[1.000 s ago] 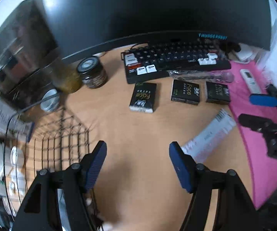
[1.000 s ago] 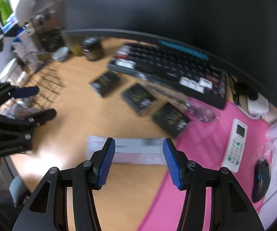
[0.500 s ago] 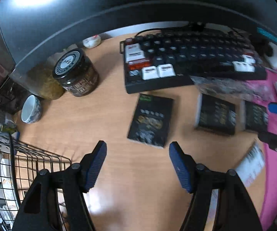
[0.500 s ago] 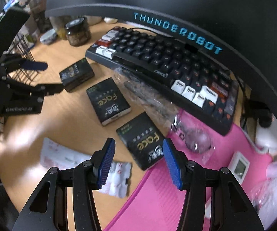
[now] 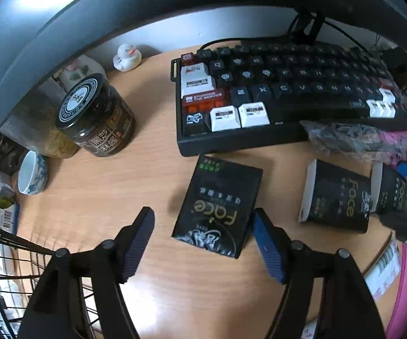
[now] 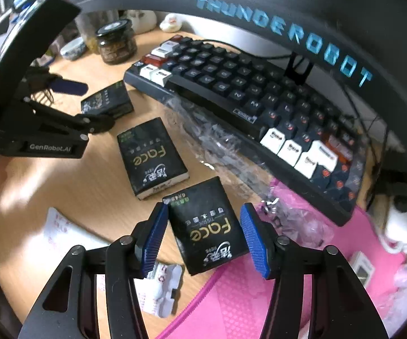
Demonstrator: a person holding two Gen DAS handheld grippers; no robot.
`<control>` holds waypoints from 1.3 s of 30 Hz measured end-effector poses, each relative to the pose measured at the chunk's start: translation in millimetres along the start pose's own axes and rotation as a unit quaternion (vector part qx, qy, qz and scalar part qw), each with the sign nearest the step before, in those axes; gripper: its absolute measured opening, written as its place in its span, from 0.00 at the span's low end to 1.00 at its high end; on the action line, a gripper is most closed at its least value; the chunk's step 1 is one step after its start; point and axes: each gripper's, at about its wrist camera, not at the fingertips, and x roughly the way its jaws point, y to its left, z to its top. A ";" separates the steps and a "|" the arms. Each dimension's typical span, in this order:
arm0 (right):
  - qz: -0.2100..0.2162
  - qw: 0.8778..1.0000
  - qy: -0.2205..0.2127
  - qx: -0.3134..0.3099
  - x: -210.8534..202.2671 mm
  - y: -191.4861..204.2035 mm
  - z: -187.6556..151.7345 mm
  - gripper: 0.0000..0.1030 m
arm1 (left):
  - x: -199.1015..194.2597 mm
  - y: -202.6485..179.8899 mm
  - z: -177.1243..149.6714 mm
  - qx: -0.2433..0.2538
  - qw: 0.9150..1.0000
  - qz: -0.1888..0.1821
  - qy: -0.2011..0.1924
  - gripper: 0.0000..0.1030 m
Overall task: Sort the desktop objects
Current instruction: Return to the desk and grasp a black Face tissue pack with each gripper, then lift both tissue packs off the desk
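Note:
Three black "Face" tissue packs lie on the wooden desk in front of the keyboard. My left gripper (image 5: 202, 243) is open, its fingers on either side of the near end of the left pack (image 5: 220, 209). My right gripper (image 6: 203, 236) is open and straddles the right pack (image 6: 207, 226), which lies partly on the pink mat. The middle pack (image 6: 151, 156) lies between them; it also shows in the left wrist view (image 5: 336, 197). A white printed packet (image 6: 67, 237) lies flat near the front edge.
A black keyboard (image 5: 282, 93) lies under the monitor (image 6: 260, 5). A crumpled clear plastic bag (image 6: 220, 147) lies before it. A dark jar (image 5: 96, 115), a small cup (image 5: 32, 172) and a wire basket (image 5: 5, 268) are at the left. The pink mat (image 6: 260, 305) is at the right.
Both grippers have moved forward and down toward the tissue packs. The left now brackets the left pack, the right brackets the right pack. Both stay open.

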 end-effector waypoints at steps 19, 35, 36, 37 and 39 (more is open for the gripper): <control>-0.012 0.995 0.023 0.097 -47.1 34.1 -70.2 0.46 | -56.4 -14.8 -85.8 0.028 0.999 -0.039 0.019 0.51; -0.038 0.988 0.022 0.147 -75.1 85.6 -157.9 0.47 | -85.8 -30.5 -177.1 0.066 0.997 -0.038 0.008 0.52; -0.045 0.988 0.018 0.145 -75.9 88.1 -159.6 0.47 | -86.6 -29.7 -178.8 0.063 0.997 -0.040 0.006 0.53; -0.048 0.988 0.016 0.144 -73.8 87.4 -158.8 0.47 | -87.1 -28.2 -179.3 0.061 0.997 -0.041 0.006 0.53; -0.052 0.988 0.013 0.143 -73.0 88.9 -158.4 0.47 | -86.1 -18.7 -177.7 0.056 0.998 -0.042 0.007 0.58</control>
